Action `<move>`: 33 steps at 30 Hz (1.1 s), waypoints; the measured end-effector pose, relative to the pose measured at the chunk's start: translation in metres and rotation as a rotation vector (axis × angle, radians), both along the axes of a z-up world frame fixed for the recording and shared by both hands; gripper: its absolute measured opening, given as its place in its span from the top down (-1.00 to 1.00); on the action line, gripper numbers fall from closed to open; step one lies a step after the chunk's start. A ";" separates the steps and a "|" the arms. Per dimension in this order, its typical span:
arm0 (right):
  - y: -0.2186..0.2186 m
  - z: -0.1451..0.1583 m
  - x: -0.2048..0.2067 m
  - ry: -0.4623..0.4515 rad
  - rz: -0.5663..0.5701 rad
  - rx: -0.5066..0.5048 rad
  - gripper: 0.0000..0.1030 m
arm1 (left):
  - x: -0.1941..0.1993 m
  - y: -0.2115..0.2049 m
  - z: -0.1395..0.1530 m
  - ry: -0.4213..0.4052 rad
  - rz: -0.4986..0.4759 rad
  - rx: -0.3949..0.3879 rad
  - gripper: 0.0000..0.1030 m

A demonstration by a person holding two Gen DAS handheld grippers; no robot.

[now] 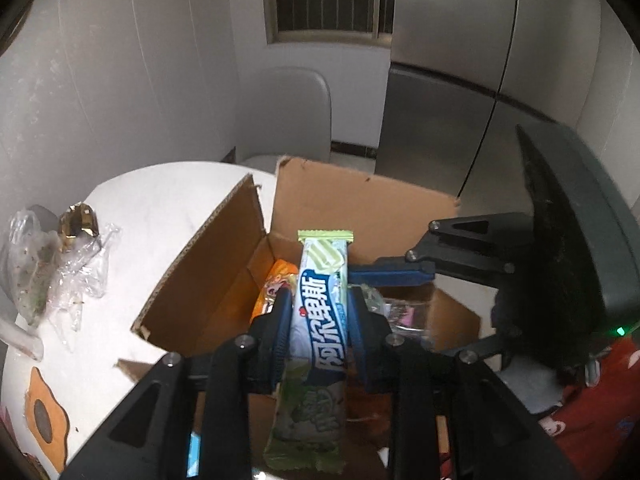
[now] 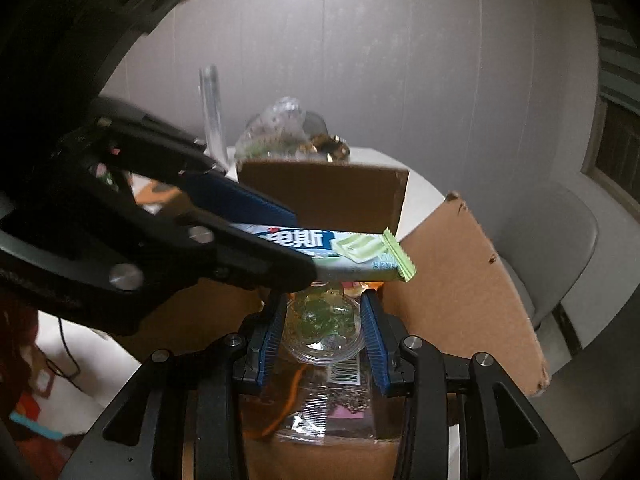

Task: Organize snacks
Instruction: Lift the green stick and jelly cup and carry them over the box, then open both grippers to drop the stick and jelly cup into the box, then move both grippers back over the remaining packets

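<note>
Looking along the left gripper (image 1: 318, 312), its blue fingers (image 1: 280, 320) are pressed closed against both sides of a green-and-white wafer bar (image 1: 320, 320), held lengthwise over the open cardboard box (image 1: 360, 204). An orange packet (image 1: 272, 284) lies inside the box. Crumpled clear wrappers (image 1: 52, 264) sit at the counter's (image 1: 160, 208) left edge. The right gripper (image 1: 404, 272) crosses just beyond the bar.

From the right wrist, the right gripper's fingers (image 2: 372, 332) stand part open around a clear plastic tub (image 2: 324, 328), though contact cannot be told. The bar (image 2: 352, 254) crosses just above, blocking the box's far flap (image 2: 324, 196).
</note>
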State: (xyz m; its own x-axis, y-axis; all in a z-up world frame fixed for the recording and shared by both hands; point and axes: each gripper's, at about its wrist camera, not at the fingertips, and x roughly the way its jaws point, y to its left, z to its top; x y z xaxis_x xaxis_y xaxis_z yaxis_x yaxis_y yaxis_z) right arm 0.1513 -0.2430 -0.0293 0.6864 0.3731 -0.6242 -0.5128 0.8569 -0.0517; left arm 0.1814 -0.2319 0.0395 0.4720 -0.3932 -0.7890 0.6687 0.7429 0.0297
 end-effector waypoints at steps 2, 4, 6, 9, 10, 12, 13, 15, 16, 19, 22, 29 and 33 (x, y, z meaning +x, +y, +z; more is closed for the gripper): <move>0.002 -0.005 0.006 0.021 0.006 -0.028 0.34 | 0.006 -0.003 -0.009 0.006 0.007 0.028 0.52; 0.002 -0.009 0.011 0.032 0.001 -0.050 0.34 | 0.010 -0.005 -0.014 0.013 0.016 0.043 0.51; 0.002 -0.013 0.016 0.062 -0.004 -0.061 0.34 | 0.010 -0.004 -0.018 0.004 0.023 0.061 0.34; 0.002 -0.016 0.017 0.084 -0.005 -0.077 0.28 | 0.003 -0.002 -0.014 -0.029 0.036 0.069 -0.26; 0.004 -0.016 0.018 0.087 -0.005 -0.081 0.22 | 0.006 0.003 -0.013 -0.040 0.043 0.068 -0.30; 0.005 -0.014 0.014 0.086 -0.006 -0.079 0.06 | 0.003 0.009 -0.007 -0.048 0.052 0.053 -0.32; 0.004 -0.010 0.011 0.082 -0.007 -0.077 0.06 | 0.001 0.013 -0.003 -0.052 0.056 0.045 -0.35; 0.003 -0.004 0.003 0.069 -0.017 -0.075 0.06 | -0.007 0.023 0.006 -0.078 0.070 0.031 -0.51; 0.003 -0.001 0.001 0.062 -0.020 -0.075 0.06 | -0.013 0.029 0.012 -0.100 0.078 0.018 -0.54; 0.004 0.013 -0.015 0.009 -0.039 -0.071 0.06 | -0.035 0.049 0.032 -0.134 0.101 -0.031 -0.57; 0.008 0.031 -0.039 -0.058 -0.027 -0.033 0.06 | -0.060 0.080 0.050 -0.186 0.161 -0.065 -0.58; 0.064 0.054 -0.107 -0.167 0.155 0.016 0.06 | -0.107 0.159 0.049 -0.226 0.352 -0.112 -0.58; 0.112 0.040 -0.118 -0.118 0.263 0.022 0.06 | -0.126 0.199 0.021 -0.214 0.436 -0.132 -0.58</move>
